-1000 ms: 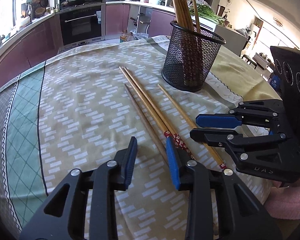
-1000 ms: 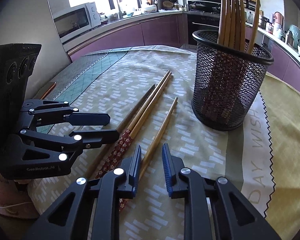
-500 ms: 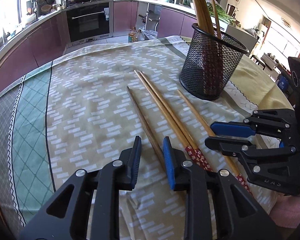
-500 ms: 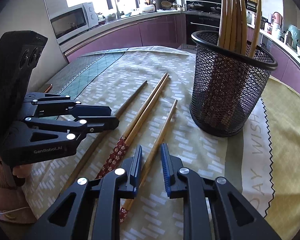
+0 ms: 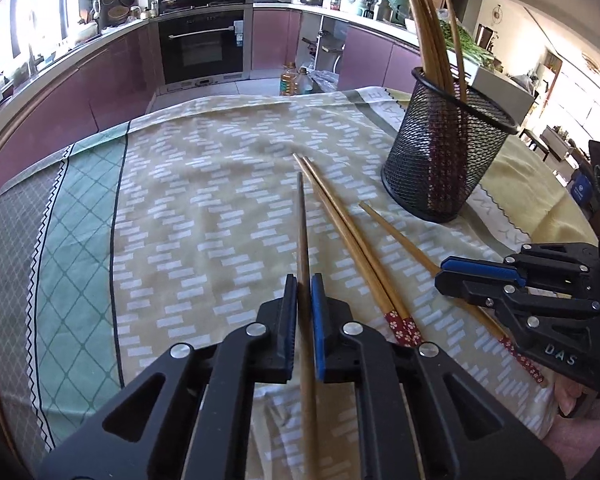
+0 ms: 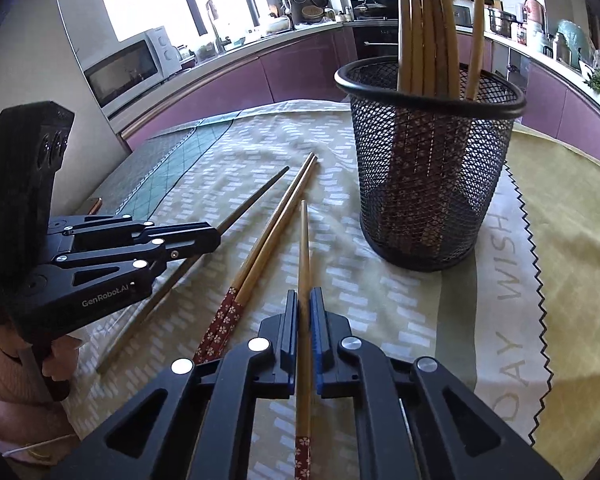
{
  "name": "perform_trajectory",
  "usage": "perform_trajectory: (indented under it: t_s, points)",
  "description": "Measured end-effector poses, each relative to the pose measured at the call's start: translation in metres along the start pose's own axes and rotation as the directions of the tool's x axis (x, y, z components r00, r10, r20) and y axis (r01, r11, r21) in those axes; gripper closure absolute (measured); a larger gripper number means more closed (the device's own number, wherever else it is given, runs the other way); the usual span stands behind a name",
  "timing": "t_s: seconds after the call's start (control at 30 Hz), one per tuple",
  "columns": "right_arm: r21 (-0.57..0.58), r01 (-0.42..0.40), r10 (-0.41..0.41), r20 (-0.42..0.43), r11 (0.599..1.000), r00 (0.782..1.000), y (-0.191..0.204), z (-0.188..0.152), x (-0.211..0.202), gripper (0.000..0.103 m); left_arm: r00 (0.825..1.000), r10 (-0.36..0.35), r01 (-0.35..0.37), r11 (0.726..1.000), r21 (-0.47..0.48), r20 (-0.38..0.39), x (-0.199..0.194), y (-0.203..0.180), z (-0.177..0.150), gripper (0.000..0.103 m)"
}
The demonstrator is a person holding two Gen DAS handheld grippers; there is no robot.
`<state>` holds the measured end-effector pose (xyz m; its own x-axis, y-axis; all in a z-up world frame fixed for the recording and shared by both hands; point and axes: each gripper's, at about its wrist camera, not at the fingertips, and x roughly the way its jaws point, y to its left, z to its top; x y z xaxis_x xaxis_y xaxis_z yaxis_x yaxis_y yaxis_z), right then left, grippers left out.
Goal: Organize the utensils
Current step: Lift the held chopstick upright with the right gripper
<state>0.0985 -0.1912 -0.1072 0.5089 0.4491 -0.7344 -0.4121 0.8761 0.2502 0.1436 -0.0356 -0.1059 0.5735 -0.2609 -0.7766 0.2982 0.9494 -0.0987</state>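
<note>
- The left gripper [image 5: 304, 286] had its jaws closed on a darker chopstick [image 5: 302, 224], which ran between the blue pads and pointed toward the far side of the table.
- The right gripper [image 6: 304, 300] was likewise clamped on a lighter chopstick [image 6: 303, 248]; that stick's floral red end [image 6: 302, 456] showed near the camera, under the gripper body.
- In the left wrist view, the right gripper [image 5: 480, 276] sat low at the right, closed over the chopstick that lay nearest the holder [image 5: 396, 236].
- In the right wrist view, the left gripper [image 6: 216, 240] reached in from the left, closed on the darker chopstick [image 6: 256, 196].
- A pair of chopsticks [image 5: 348, 240] lay side by side on the tablecloth [image 5: 204, 216] between the two gripped sticks, floral ends toward the near edge and tips toward the far side; both were loose on the cloth.
- A black mesh holder [image 6: 428, 176] stood upright on the far right of the cloth, just beyond the loose sticks and apart from them.
- Several chopsticks [image 6: 424, 28] already stood in the holder, leaning against its rim, tips upward.
- Purple kitchen cabinets [image 5: 112, 92] and an oven [image 5: 202, 46] lined the far wall.
</note>
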Motion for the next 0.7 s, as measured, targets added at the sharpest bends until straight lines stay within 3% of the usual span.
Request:
perform_trajectory:
  t_s: [0.23,0.7]
  points:
    - [-0.043,-0.052,0.053,0.016,0.998,0.998,0.009,0.001,-0.008,0.098,0.997,-0.077,0.077,0.997,0.031,0.007,-0.014,-0.008,-0.007,0.095]
    - [-0.045,-0.044,0.042,-0.044,0.998,0.998,0.010,0.003,0.010,0.095,0.991,-0.107,0.112,0.991,0.070,-0.075,0.004,-0.011,-0.008,0.093]
